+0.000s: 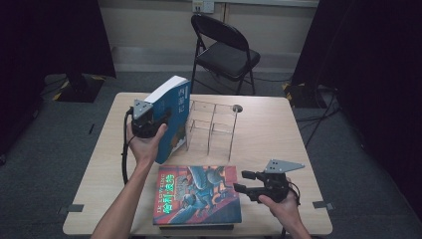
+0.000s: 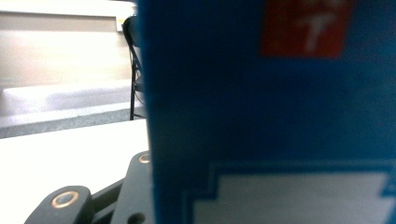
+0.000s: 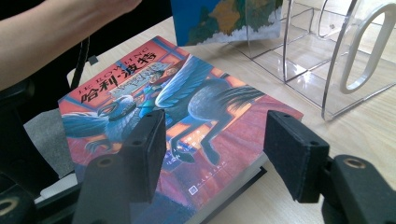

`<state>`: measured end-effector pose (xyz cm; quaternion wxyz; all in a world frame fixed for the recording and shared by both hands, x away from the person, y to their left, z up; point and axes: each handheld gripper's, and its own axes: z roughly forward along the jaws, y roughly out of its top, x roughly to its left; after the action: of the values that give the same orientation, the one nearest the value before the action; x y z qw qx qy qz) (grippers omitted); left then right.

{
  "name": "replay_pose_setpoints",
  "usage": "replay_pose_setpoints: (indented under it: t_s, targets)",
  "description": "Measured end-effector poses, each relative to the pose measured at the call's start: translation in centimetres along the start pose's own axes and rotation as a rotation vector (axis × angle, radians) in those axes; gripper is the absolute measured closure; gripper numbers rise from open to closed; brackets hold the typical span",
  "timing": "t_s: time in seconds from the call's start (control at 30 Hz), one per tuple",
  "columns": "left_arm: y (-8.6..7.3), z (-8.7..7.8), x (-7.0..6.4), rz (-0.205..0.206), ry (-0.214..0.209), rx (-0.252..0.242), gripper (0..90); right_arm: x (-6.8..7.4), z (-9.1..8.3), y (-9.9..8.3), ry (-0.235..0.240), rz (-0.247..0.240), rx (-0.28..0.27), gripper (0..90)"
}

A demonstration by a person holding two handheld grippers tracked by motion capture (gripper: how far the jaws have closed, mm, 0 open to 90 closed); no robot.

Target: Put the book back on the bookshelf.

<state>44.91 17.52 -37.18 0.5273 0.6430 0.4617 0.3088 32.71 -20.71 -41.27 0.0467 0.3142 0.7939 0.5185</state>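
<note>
Blue book (image 1: 171, 117): held upright and tilted above the table (image 1: 278, 129), just left of the clear rack (image 1: 211, 127); your left gripper (image 1: 158, 121) has its jaws clamped on the book's edge, the cover close against that gripper's camera.
Red book (image 1: 199, 196): lies flat at the table's near edge, cover up, on top of a darker book.
Right gripper (image 1: 240, 181): your jaws stand wide apart, holding nothing, just beside the red book's right edge.
Chair (image 1: 224, 50): beyond the table.
</note>
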Motion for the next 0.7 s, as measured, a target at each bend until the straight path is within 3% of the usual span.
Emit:
replay_pose_setpoints:
  t_s: [0.27,0.47,0.7]
  targets:
    - [-2.0,-0.7,0.2,-0.023,-0.028,-0.037,61.1,0.0,0.2,0.0,0.0,0.001,0.003,39.2]
    - [-2.7,-1.8,0.5,0.006,-0.033,-0.016,60.7,0.2,0.0,0.0,-0.003,-0.005,0.001,39.2]
    - [-3.1,-2.6,0.8,-0.01,-0.048,-0.014,60.1,0.2,0.4,-0.1,0.004,-0.004,0.009,39.2]
